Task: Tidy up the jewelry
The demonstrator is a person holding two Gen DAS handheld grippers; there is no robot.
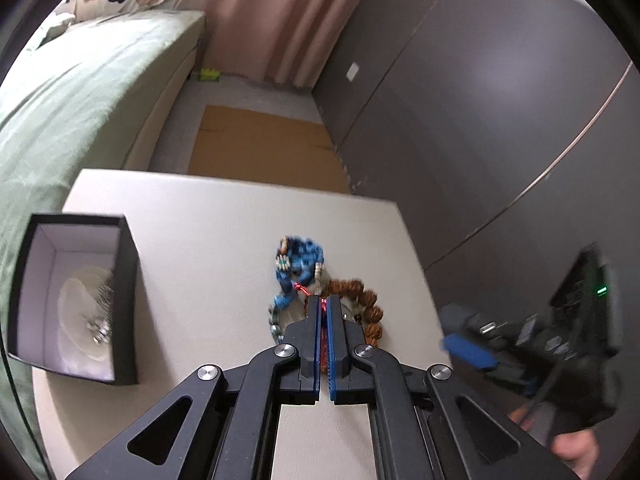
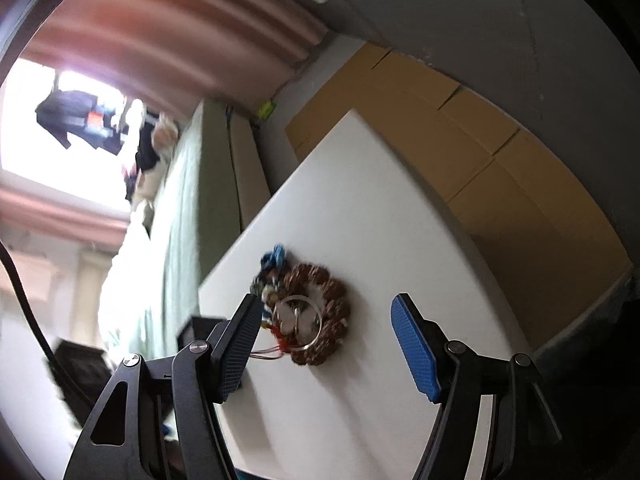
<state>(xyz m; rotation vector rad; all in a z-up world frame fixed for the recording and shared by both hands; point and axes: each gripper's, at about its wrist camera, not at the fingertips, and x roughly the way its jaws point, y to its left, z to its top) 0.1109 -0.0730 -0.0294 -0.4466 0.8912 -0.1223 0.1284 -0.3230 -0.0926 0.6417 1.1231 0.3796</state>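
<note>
A pile of jewelry lies on the white table (image 1: 200,216): a blue beaded bracelet (image 1: 298,266) and a brown seed-bead bracelet (image 1: 366,306). My left gripper (image 1: 323,304) is shut on a red cord that runs between its pads toward the blue bracelet. A black open box (image 1: 76,300) with silvery jewelry inside stands at the table's left. In the right wrist view the brown bracelet (image 2: 320,316) rings a metal ring (image 2: 298,322), with the blue bracelet (image 2: 274,258) behind it. My right gripper (image 2: 324,344) is open, just short of the brown bracelet.
A green bed (image 1: 80,88) runs along the left. Grey cabinet doors (image 1: 480,120) stand at the right. Cardboard (image 1: 260,148) lies on the floor beyond the table. My right gripper's body (image 1: 540,340) hovers off the table's right edge in the left wrist view.
</note>
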